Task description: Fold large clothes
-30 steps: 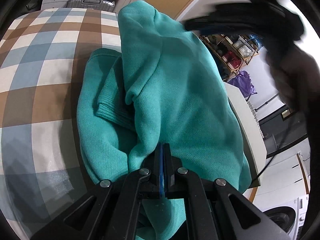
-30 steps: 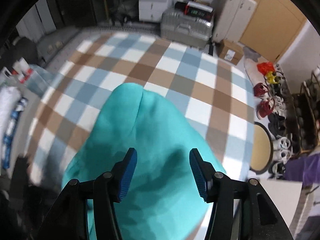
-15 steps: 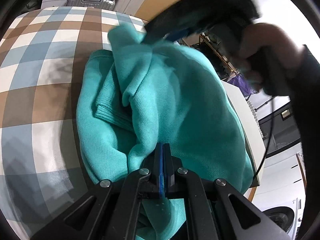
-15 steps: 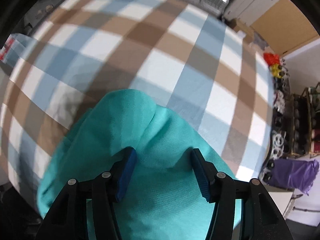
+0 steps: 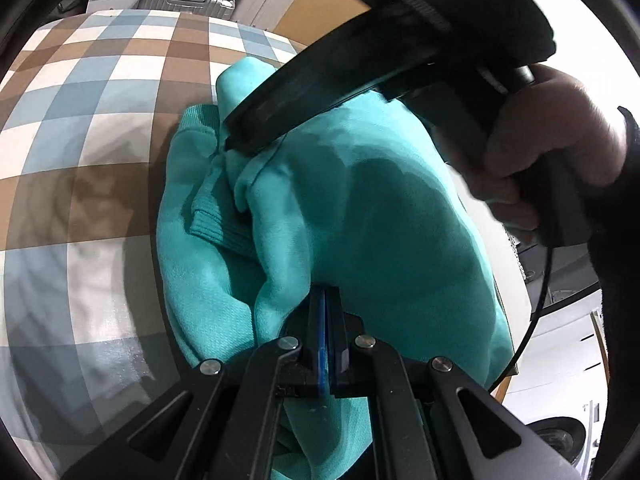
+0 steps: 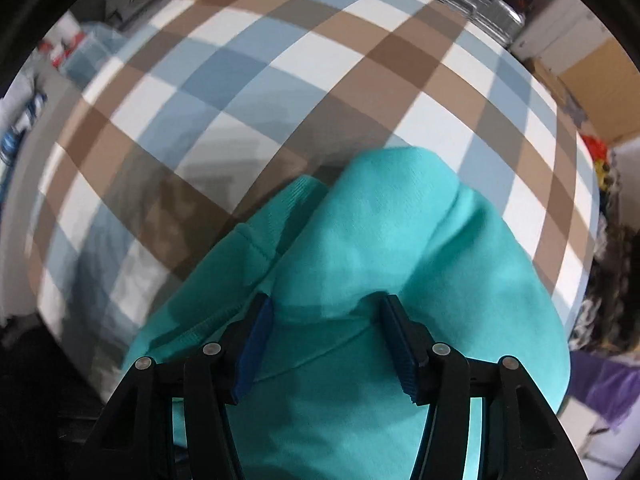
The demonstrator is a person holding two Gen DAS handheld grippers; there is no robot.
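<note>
Since a second ago, the right tongs (image 6: pixel 326 344) have been coming down from above onto the teal sweatshirt (image 5: pixel 360 208), and in the left wrist view their black body is now reaching across the top of the garment, tip touching the far folds, with the person's right hand (image 5: pixel 548 148) gripping the handle. Those right tongs are standing wide open, blue pads (image 6: pixel 256 344) on either side of a raised hump of fabric, not pinching it. The left tongs (image 5: pixel 325 332) are staying pressed together on a near fold of the sweatshirt, pads meeting with cloth between them. The sweatshirt is lying bunched on the checked brown, blue and white bed cover (image 6: pixel 280 72). Beyond the bed, a silver suitcase (image 5: pixel 186 0) is standing.
</note>
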